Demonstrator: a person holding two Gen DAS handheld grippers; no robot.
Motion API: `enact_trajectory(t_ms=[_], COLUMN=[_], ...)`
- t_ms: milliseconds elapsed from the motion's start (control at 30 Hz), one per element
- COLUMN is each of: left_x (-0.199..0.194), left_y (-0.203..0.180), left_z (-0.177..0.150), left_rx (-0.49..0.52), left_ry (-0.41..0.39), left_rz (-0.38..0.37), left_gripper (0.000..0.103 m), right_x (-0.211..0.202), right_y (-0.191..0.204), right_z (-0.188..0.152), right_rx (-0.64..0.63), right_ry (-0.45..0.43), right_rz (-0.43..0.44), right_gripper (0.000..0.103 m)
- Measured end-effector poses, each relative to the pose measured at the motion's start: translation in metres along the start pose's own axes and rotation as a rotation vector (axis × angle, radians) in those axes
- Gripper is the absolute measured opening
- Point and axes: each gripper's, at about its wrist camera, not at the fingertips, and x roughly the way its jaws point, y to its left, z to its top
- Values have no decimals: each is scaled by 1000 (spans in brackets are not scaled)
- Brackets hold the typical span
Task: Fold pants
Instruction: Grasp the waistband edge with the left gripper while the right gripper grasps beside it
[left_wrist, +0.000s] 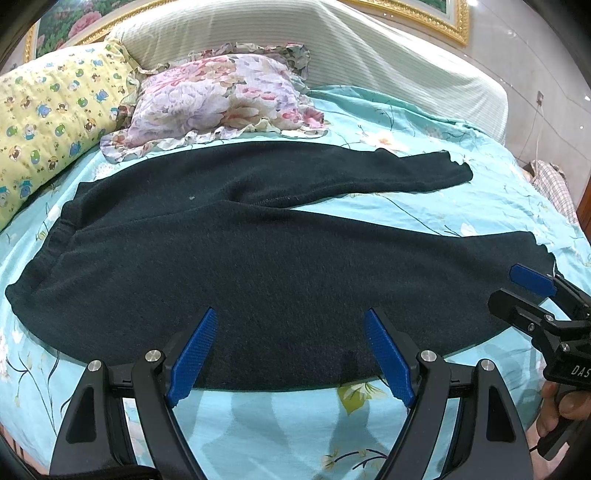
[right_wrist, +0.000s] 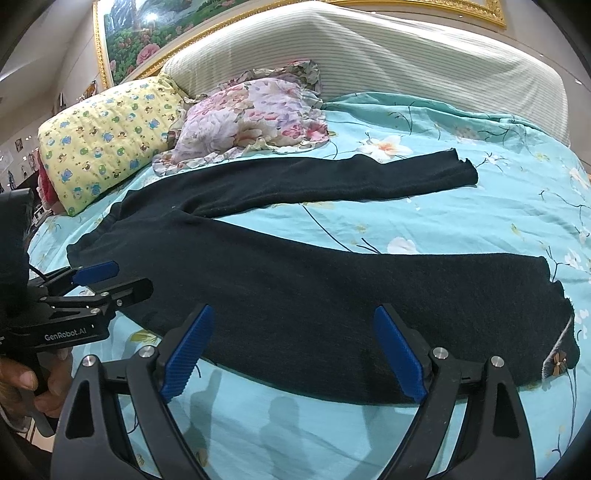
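"GenRobot.AI" is printed in pale letters on the black body of the left gripper (right_wrist: 110, 280), as seen in the right wrist view | "DAS", cut off by the frame edge, is read on the black body of the right gripper (left_wrist: 517, 291), in the left wrist view

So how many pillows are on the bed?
2: a yellow cartoon pillow at the far left, and a flowery ruffled pillow beside it, just behind the dark pants. More could be out of view.
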Motion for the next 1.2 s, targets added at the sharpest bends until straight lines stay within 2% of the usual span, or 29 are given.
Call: enact_trajectory(t_ms=[333,533,1000,1200], left_x=[7,11,46,78], left_y=[2,4,8,7], left_z=[6,30,108,149], left_rx=[15,30,90,127], left_ry=[37,43,61,98], left_rz=[-22,-69,-135,-165], left_gripper=[83,83,83,83], right_x=[0,3,28,49], right_y=[-4,-20,-87,-113], right_z=[6,22,107,142], right_rx=[21,59,157,137], right_ry=[6,14,24,45], right_rz=[15,17,0,-28], right_gripper=[89,90,90,90])
